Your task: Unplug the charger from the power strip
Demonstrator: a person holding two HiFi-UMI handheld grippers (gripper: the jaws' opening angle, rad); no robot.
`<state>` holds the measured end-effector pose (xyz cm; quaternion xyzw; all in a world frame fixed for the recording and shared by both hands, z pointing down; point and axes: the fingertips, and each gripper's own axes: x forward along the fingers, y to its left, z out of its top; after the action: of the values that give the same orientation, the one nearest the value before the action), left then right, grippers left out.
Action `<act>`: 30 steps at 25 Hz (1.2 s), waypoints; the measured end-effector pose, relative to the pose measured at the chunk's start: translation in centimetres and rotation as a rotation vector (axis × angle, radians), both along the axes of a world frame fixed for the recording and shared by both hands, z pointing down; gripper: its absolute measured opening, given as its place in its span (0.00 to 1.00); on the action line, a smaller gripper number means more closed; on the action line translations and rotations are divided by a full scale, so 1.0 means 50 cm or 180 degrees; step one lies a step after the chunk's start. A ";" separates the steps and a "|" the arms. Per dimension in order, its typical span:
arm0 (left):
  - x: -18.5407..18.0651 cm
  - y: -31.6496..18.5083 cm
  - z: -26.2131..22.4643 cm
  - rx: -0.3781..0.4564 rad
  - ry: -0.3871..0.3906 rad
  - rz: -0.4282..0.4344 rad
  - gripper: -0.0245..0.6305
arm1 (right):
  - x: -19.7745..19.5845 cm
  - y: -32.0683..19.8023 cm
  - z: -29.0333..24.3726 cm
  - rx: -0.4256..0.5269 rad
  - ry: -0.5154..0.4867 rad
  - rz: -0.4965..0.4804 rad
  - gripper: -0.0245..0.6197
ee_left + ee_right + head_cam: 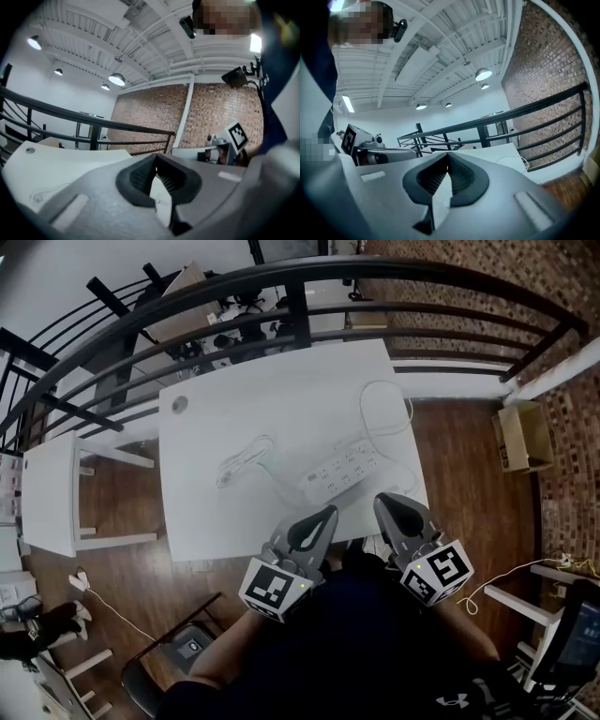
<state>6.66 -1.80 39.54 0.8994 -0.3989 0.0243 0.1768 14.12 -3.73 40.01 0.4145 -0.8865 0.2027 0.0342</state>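
Observation:
A white power strip (341, 472) lies on the white table (206, 521), right of centre. Its cord loops at the far right (384, 409). A thin white charger cable (242, 457) curls to the strip's left; whether it is plugged in is too small to tell. Both grippers are held close to my body over the table's near edge, well short of the strip. My left gripper (329, 513) (157, 158) is shut with nothing between its jaws. My right gripper (382, 501) (447, 155) is also shut and holds nothing.
A black metal railing (281, 287) runs behind the table. A small white side table (47, 493) stands at the left, a cardboard box (523, 435) on the wooden floor at the right, and a chair (178, 648) at the lower left.

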 end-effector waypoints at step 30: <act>0.005 -0.013 0.003 0.0040 0.0002 0.0106 0.06 | -0.012 0.004 -0.007 0.0115 0.0107 -0.0061 0.05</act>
<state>6.91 -2.45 39.70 0.9071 -0.3839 0.0244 0.1709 13.50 -3.53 39.67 0.4099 -0.8933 0.1794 0.0436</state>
